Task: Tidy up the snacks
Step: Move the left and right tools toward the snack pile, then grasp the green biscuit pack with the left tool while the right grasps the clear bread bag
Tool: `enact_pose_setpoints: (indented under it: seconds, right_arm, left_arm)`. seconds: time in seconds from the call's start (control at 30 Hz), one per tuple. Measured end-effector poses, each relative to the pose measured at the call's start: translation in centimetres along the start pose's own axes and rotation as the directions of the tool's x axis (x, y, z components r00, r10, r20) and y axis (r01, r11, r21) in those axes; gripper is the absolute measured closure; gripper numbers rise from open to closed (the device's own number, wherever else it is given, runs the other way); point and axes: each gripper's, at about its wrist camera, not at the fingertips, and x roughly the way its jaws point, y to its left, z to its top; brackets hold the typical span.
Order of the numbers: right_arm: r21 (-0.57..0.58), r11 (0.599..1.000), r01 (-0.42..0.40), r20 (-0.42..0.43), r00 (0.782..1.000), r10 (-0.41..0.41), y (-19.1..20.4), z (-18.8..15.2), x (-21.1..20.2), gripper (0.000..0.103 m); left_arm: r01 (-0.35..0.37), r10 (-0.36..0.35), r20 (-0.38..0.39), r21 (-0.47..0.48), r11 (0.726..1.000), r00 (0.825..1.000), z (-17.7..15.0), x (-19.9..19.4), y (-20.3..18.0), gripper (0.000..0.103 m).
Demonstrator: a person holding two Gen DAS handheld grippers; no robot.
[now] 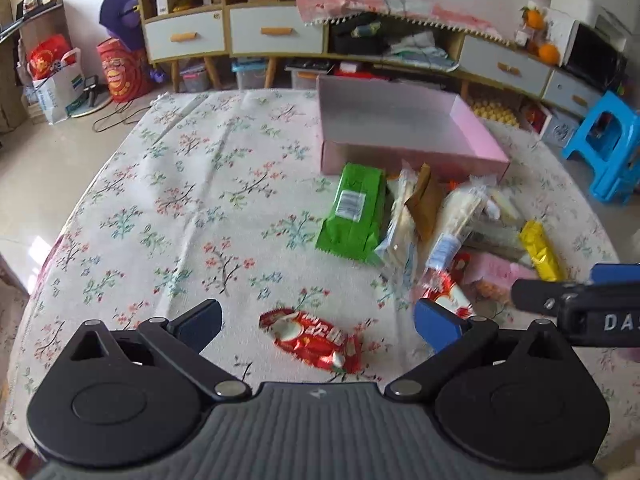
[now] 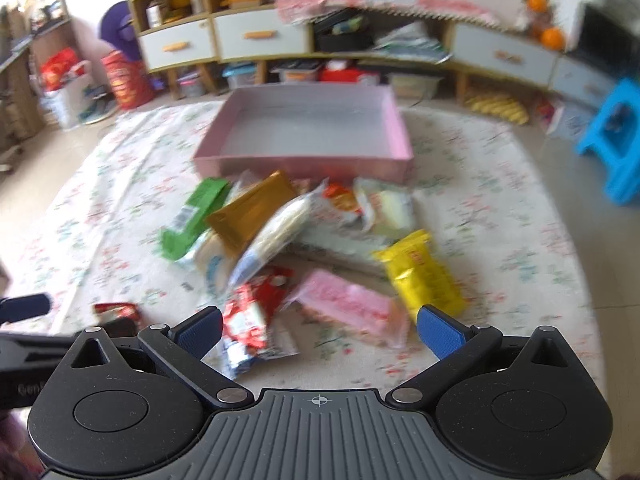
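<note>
Floral tablecloth [image 1: 192, 208] covers table. Behind: cabinet with white drawers [image 1: 276, 32], blue stool [image 1: 608, 144], oranges [image 1: 548, 52], red bag [image 1: 120, 72].

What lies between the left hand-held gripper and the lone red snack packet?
Nothing visible: the red snack packet lies alone on the tablecloth, between the open left hand-held gripper's fingers.
</note>
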Motion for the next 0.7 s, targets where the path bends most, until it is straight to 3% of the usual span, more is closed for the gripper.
enact_pose_setpoints:
  seconds: [0.1, 0.17, 0.27, 0.43, 0.53, 0.63, 0.7]
  right_arm:
    - [-0.047, 0.999, -0.005, 0.013, 1.0, 0.006, 0.1, 0.6, 0.2, 0.0]
    - [-0.027, 0.998, -0.051, 0.0, 0.999, 0.051, -0.3, 1.4, 0.5, 0.0]
    - [-0.005, 0.993, -0.115, -0.018, 0.993, 0.115, -0.8, 2.5, 1.1, 0.0]
    - [0.018, 0.989, -0.146, -0.058, 0.987, 0.147, -1.4, 4.2, 3.0, 0.001]
    - [0.079, 0.981, -0.175, -0.04, 0.983, 0.178, -2.2, 4.6, 4.1, 0.002]
    - [0.155, 0.967, -0.2, -0.036, 0.977, 0.208, -3.1, 4.6, 5.6, 0.01]
    - [0.217, 0.954, -0.209, -0.039, 0.974, 0.222, -3.6, 4.5, 6.6, 0.018]
  left_arm:
    - [0.004, -0.004, 0.017, 0.04, 0.999, 1.0, 0.7, 0.0, 0.2, 0.0]
    - [0.008, -0.009, 0.011, 0.073, 0.997, 1.0, 1.2, 0.4, 0.4, 0.0]
    - [0.049, -0.044, -0.045, 0.118, 0.992, 0.998, 2.2, 1.5, 0.6, 0.001]
    - [0.087, -0.081, -0.074, 0.09, 0.992, 0.994, 3.7, 3.6, 1.6, 0.006]
    - [0.103, -0.099, -0.045, 0.102, 0.989, 0.994, 4.2, 4.8, 2.0, 0.011]
    - [0.146, -0.15, 0.02, 0.115, 0.983, 0.989, 4.1, 6.0, 2.5, 0.024]
    - [0.176, -0.179, 0.019, 0.114, 0.978, 0.984, 4.6, 6.8, 2.5, 0.034]
